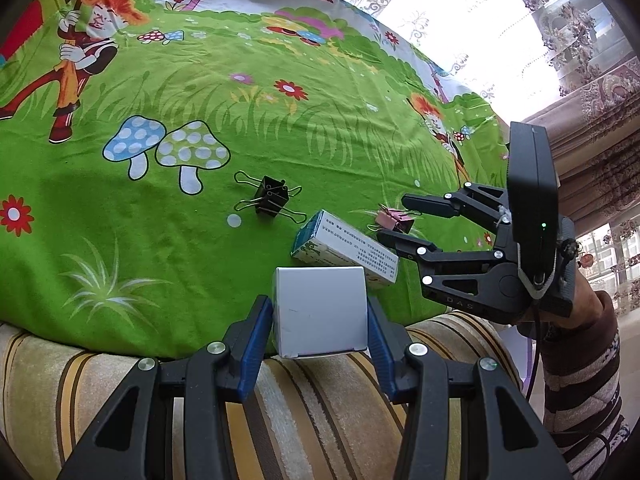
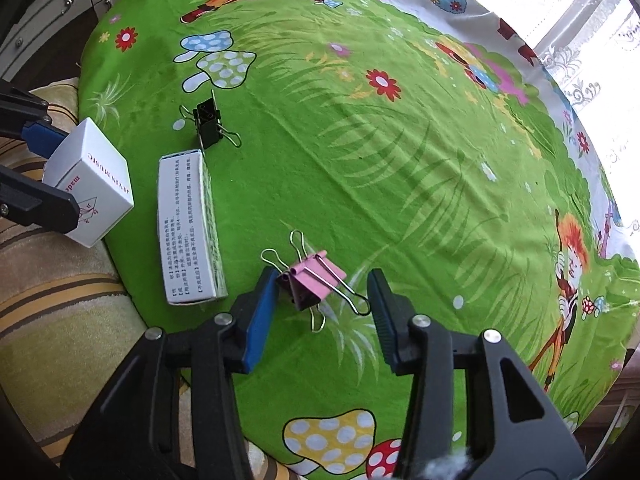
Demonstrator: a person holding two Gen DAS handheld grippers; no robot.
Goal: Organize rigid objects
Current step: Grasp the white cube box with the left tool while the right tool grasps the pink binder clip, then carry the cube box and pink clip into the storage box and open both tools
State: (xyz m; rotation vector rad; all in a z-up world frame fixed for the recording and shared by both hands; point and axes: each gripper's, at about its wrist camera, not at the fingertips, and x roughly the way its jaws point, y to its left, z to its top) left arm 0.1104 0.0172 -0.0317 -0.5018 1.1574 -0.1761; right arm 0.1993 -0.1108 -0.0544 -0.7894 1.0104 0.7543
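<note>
Right wrist view: right gripper (image 2: 322, 310) straddles the pink metal binder clip (image 2: 310, 282), jaws unclenched; next, squeeze it. Left gripper (image 1: 320, 320) grasps 1 white cardboard box (image 1: 320, 312).

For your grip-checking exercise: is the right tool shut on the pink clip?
Open: the right tool straddles the pink clip, with a gap at one pad.

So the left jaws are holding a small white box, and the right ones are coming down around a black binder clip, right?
Not quite: the clip between the right gripper's jaws is the pink binder clip, as the right wrist view shows. The black binder clips lie farther off. The left gripper does hold the white box.
</note>
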